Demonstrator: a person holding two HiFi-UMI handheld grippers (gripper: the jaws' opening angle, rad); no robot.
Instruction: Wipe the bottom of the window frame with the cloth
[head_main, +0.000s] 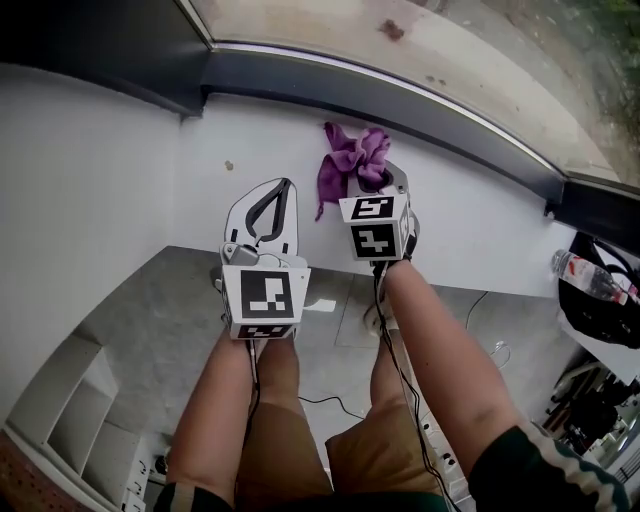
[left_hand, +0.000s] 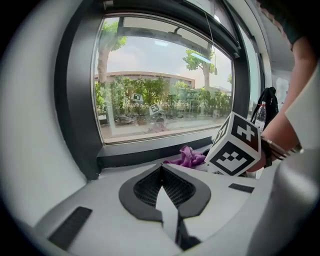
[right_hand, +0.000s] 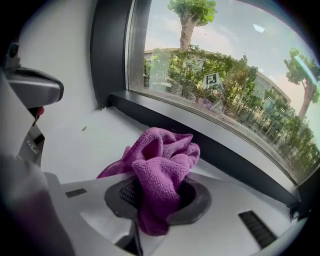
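Right gripper view: right tool (right_hand: 151, 194) clamped on bunched cloth (right_hand: 162, 160), over sill (right_hand: 85, 145) near its far edge, just short of frame (right_hand: 225, 150). Left tool (left_hand: 161, 172) closed, empty. Risk: bunch may slip out when dragged along frame.

A broad pane of clear glass (left_hand: 160, 75) sits in a dark grey window frame (head_main: 400, 112) whose bottom rail runs along a deep white sill (right_hand: 90, 145). A smooth white wall (right_hand: 60, 50) meets the frame's upright. Even daylight comes through the pane. Outside stand tall trees (right_hand: 190, 15), a green hedge (left_hand: 150, 97) and a long, low building (left_hand: 145, 76). Below the sill lies a mottled grey floor (head_main: 150, 320) with a thin black cable (head_main: 330, 403) on it. A white open shelf unit (head_main: 70, 420) stands at the lower left. At the far right a black bag (head_main: 600, 305) sits with a clear plastic bottle (head_main: 590, 275).
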